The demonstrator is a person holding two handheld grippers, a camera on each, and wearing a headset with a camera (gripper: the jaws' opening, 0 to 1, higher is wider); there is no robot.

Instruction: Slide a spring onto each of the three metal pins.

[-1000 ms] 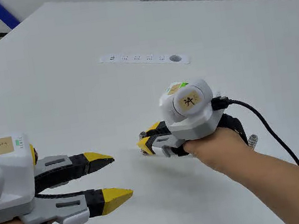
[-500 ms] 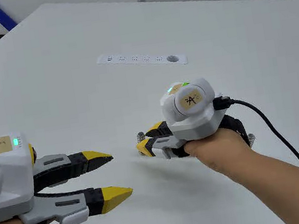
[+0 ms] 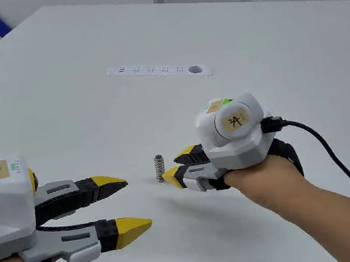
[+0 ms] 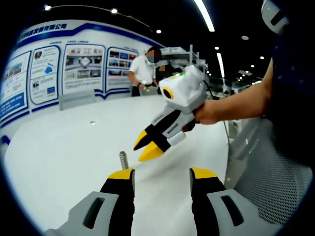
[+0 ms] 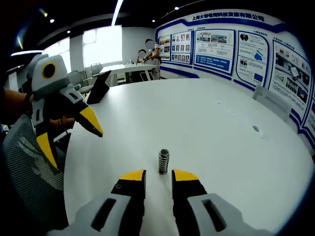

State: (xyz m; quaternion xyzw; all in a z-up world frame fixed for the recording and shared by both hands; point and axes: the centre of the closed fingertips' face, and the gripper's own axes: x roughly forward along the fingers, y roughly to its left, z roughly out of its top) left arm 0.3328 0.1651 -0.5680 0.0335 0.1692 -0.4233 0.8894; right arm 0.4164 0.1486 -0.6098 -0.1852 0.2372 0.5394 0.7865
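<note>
Right gripper (image 3: 177,165): you have drawn it back off the spring (image 3: 159,167); jaws a little apart, nothing between them.
Spring: now uncovered, standing upright just ahead of the tips.

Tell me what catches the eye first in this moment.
A small spring stands upright on the white table, just ahead of the right tongs, whose tips are slightly apart and not touching it. The left tongs hang wide open nearer the person, and a white power strip lies farther back.
</note>
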